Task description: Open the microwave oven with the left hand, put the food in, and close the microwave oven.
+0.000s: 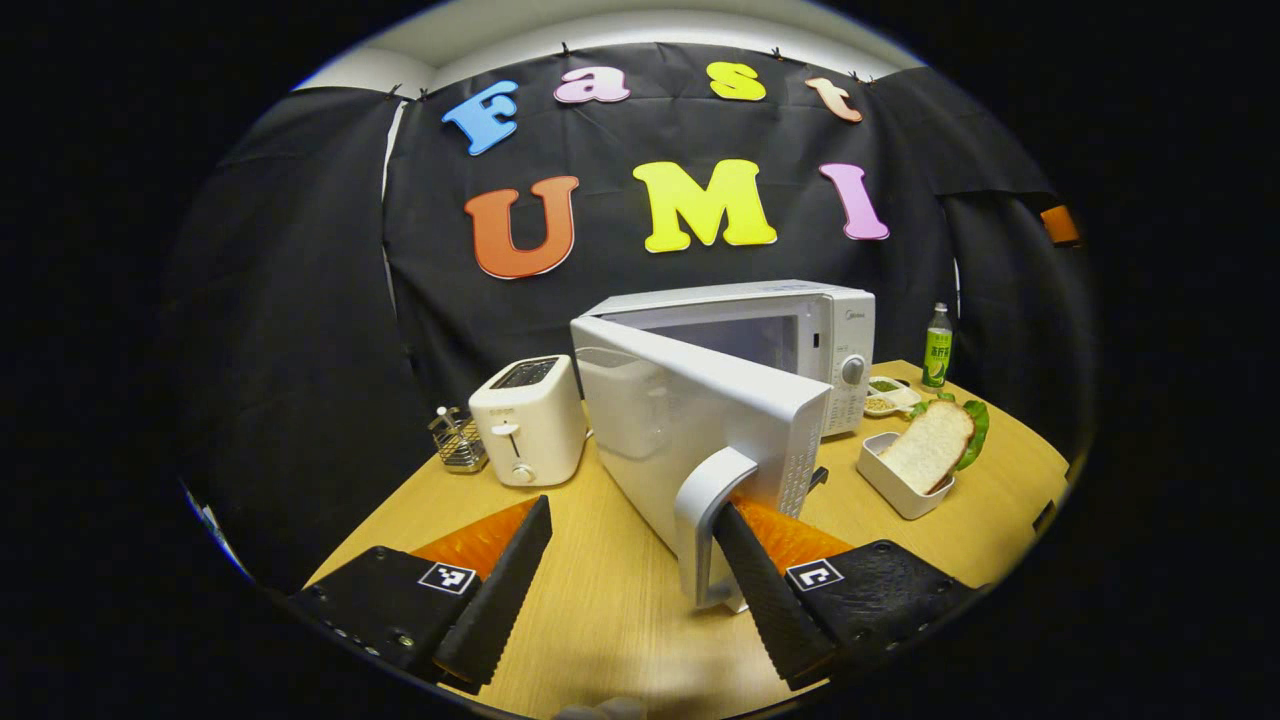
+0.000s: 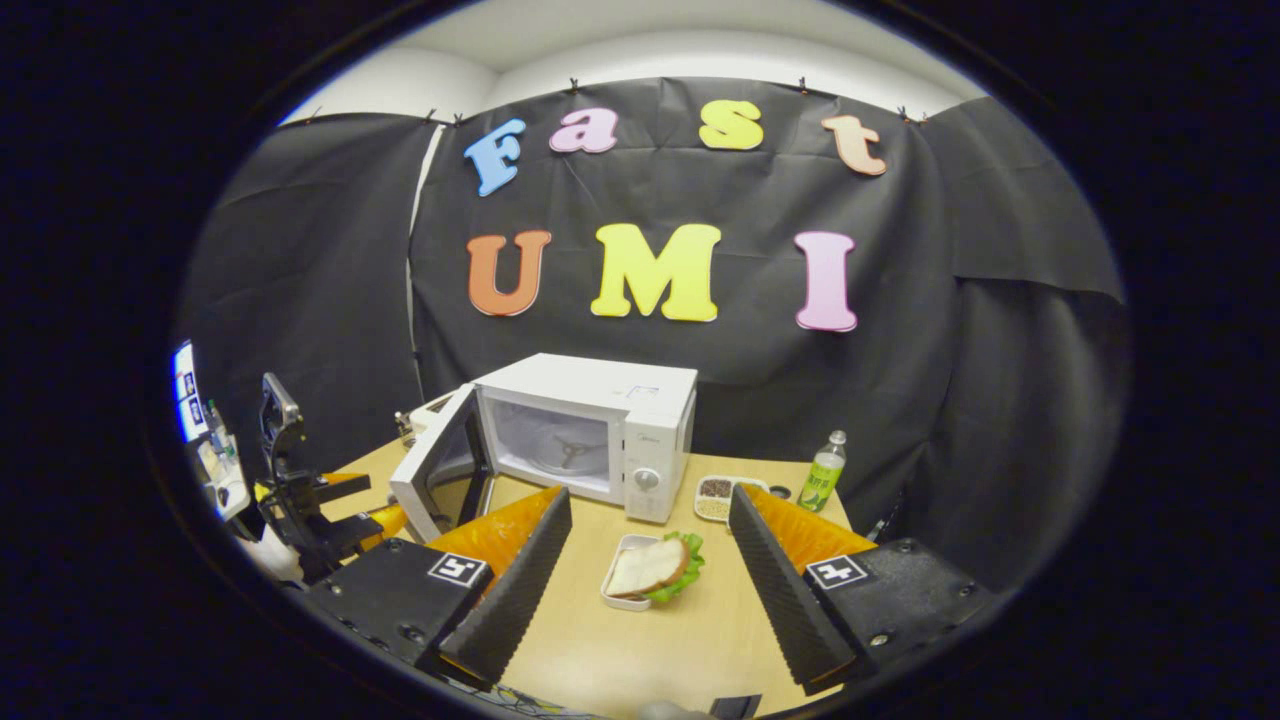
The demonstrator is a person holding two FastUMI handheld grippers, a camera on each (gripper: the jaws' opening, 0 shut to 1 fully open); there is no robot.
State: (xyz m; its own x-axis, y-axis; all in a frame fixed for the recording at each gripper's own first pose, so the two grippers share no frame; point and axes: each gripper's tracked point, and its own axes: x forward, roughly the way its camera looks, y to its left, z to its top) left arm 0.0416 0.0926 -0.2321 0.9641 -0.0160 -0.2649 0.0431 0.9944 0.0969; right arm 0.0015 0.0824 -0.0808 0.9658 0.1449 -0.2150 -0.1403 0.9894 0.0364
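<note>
The white microwave (image 1: 800, 330) stands at the back of the wooden table with its door (image 1: 690, 440) swung partly open toward me. My left gripper (image 1: 635, 510) is open; its right finger (image 1: 765, 590) is tucked behind the door's grey handle (image 1: 703, 510), while the left finger is free. The food is a bread-and-lettuce sandwich (image 1: 935, 445) in a white tray to the right of the microwave. In the right gripper view the sandwich (image 2: 650, 568) lies between the fingers of my open right gripper (image 2: 648, 500), farther off on the table. The microwave's cavity (image 2: 555, 445) stands open behind it.
A white toaster (image 1: 528, 420) and a wire rack (image 1: 458, 440) stand left of the microwave. A green bottle (image 2: 822, 470) and a small dish of grains (image 2: 718, 493) sit to its right. The left gripper and the hand holding it (image 2: 300, 490) show at the table's left edge.
</note>
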